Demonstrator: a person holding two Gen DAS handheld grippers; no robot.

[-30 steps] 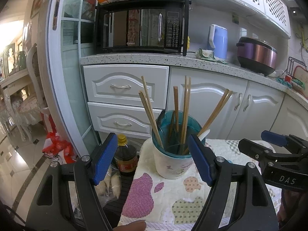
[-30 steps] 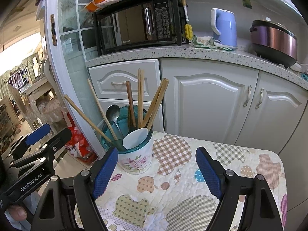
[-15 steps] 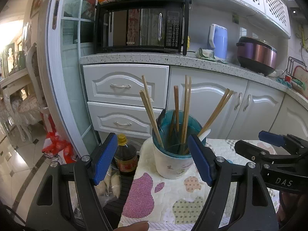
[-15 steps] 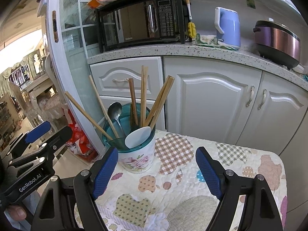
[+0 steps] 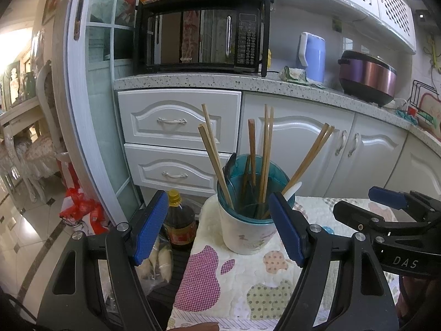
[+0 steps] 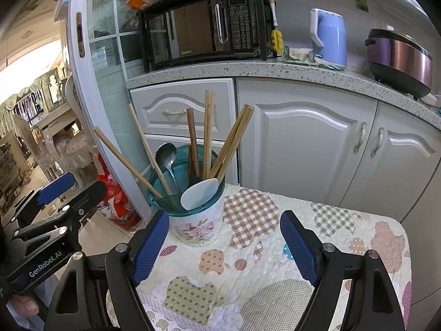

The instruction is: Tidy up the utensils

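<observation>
Utensil holder point(image 6: 197, 220): white floral cup with a teal translucent insert, standing upright at the patchwork cloth's point(image 6: 275, 262) near-left corner, in front of the white drawers point(image 5: 179, 121). Inside the holder: wooden chopsticks point(image 6: 208, 132) fanned out and leaning in several directions, a metal spoon point(image 6: 166, 155) bowl-up at the left, a white plastic spoon point(image 6: 199, 193) against the front rim. Left gripper point(image 5: 217, 229) jaws wide with nothing clamped, the holder just ahead of its fingers; right gripper point(image 6: 224, 248) also wide and empty, over the cloth just right of the holder.
</observation>
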